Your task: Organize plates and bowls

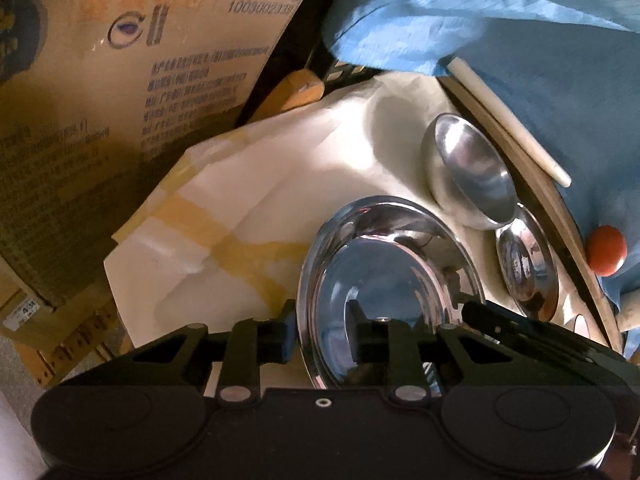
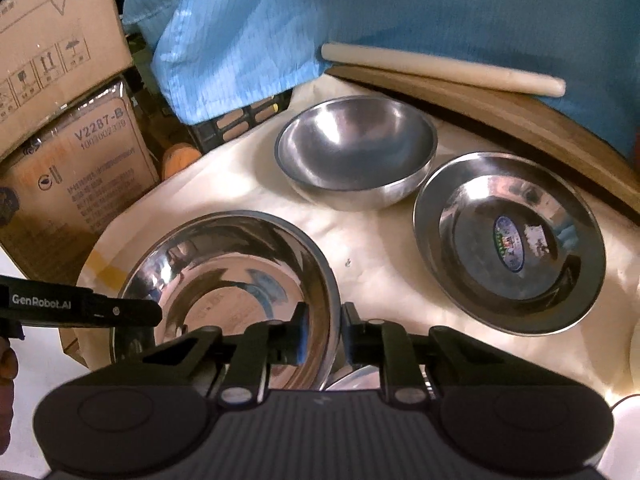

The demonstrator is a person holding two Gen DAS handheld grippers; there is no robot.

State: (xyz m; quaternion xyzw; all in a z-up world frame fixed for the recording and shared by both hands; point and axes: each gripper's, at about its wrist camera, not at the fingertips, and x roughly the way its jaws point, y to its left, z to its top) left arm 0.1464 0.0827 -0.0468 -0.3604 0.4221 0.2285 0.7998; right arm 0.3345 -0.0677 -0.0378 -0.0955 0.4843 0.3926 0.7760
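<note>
A large shiny steel bowl [image 1: 384, 272] [image 2: 224, 276] sits at the near side of the cloth-covered table. My left gripper [image 1: 322, 320] is shut on its left rim, one finger outside and one inside the wall. My right gripper [image 2: 324, 320] is shut on the bowl's right rim. Each gripper shows in the other's view: the left gripper [image 2: 100, 312] at the bowl's left edge, the right gripper [image 1: 484, 314] at its right edge. Behind stand a matte steel bowl [image 2: 356, 152] [image 1: 472, 168] and a steel plate [image 2: 508, 244] [image 1: 526, 268] with a sticker.
A pale rolling pin [image 2: 440, 68] lies on a wooden board [image 2: 500, 120] at the back, under a blue garment [image 2: 360, 20]. Cardboard boxes [image 2: 60, 40] [image 1: 120, 120] crowd the left side. A red knob [image 1: 606, 250] sits at the right. A white cloth [image 2: 380, 260] covers the table.
</note>
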